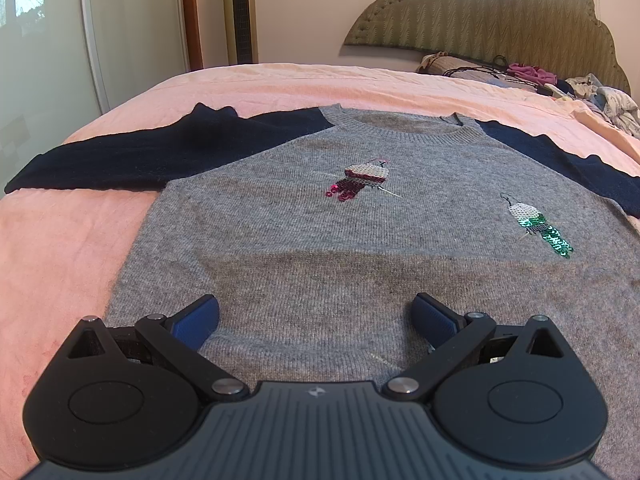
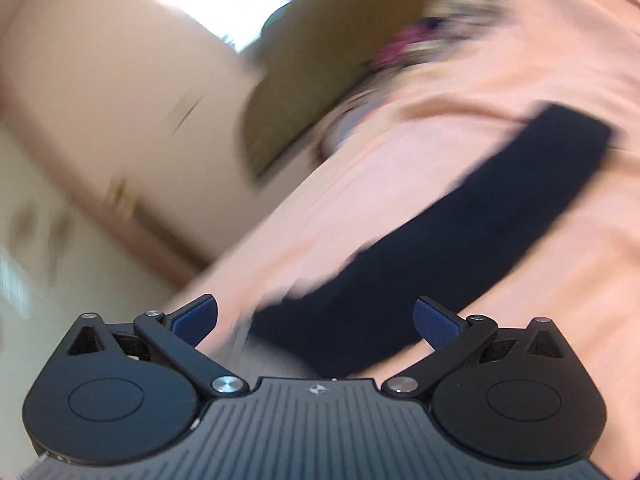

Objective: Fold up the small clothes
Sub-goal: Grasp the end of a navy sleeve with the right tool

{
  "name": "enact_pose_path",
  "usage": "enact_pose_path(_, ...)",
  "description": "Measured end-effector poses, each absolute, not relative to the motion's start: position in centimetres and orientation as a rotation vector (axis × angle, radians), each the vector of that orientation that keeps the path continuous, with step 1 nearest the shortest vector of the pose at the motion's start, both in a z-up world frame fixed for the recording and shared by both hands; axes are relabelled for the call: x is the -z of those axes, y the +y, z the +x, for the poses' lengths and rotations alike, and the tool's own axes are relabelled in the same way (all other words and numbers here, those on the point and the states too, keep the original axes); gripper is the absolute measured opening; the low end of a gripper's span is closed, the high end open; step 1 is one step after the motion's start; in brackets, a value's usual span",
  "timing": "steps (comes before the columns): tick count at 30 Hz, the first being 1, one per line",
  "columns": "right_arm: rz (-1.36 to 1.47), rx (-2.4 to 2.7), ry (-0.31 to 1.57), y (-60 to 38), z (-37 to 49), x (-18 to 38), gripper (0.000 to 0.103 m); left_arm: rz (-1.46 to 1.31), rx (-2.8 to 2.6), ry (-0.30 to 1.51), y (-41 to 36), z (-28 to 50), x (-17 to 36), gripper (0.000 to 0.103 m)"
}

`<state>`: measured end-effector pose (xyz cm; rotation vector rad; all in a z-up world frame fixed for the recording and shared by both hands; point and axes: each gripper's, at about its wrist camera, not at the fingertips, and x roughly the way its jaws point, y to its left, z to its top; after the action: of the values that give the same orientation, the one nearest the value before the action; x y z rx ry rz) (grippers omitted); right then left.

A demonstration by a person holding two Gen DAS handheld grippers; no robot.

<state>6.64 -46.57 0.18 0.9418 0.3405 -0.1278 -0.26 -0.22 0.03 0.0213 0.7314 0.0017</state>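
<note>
A small grey sweater (image 1: pixel 312 232) with dark navy sleeves lies flat, front up, on the pink bed (image 1: pixel 64 248). It bears two sequin birds, one at the chest (image 1: pixel 362 182) and one at the right (image 1: pixel 540 230). Its left sleeve (image 1: pixel 120 156) is spread out to the left. My left gripper (image 1: pixel 316 316) is open and empty over the lower part of the grey body. In the blurred, tilted right wrist view, my right gripper (image 2: pixel 316 316) is open and empty over the base of the other navy sleeve (image 2: pixel 460 224), which stretches away on the pink sheet (image 2: pixel 400 152).
A pile of loose clothes (image 1: pixel 592 96) lies at the far right by the green padded headboard (image 1: pixel 492 12). A tall tower fan (image 1: pixel 240 12) and a white wardrobe door (image 1: pixel 44 40) stand beyond the bed's far left edge.
</note>
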Motion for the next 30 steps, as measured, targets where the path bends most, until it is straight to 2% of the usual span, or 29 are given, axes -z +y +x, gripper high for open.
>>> enact_pose_path(2,1.018,0.212,0.320,-50.6,6.1,1.1,0.094,0.021,-0.002,0.731,-0.2,-0.3,0.0,0.103)
enact_pose_path(5,1.034,0.302,0.340,-54.2,5.7,2.7,0.090,0.021,-0.002,0.731,-0.2,-0.2,0.0,0.103)
enact_pose_path(12,1.073,0.333,0.285,-56.6,6.1,5.0,0.082,0.021,-0.003,0.731,-0.2,-0.2,0.0,0.103)
enact_pose_path(13,1.069,0.337,0.285,-56.7,6.5,5.1,0.077,0.021,-0.003,0.731,-0.2,-0.2,0.0,0.103)
enact_pose_path(15,1.061,0.335,0.306,-57.2,7.6,5.2,0.058,0.021,-0.003,0.731,-0.2,-0.2,0.0,0.103)
enact_pose_path(16,1.060,0.335,0.316,-57.3,8.0,5.3,0.033,0.021,-0.002,0.731,-0.2,-0.2,0.0,0.103)
enact_pose_path(17,1.061,0.336,0.327,-57.3,8.0,5.4,0.014,0.021,-0.002,0.731,-0.2,-0.2,0.0,0.103)
enact_pose_path(23,0.908,0.288,0.282,-53.1,8.2,2.4,0.014,0.021,-0.002,0.731,-0.2,-0.2,0.0,0.103)
enact_pose_path(30,0.703,-0.185,0.395,-35.8,13.8,-3.2,0.014,0.019,-0.002,0.731,-0.2,-0.1,0.0,0.103)
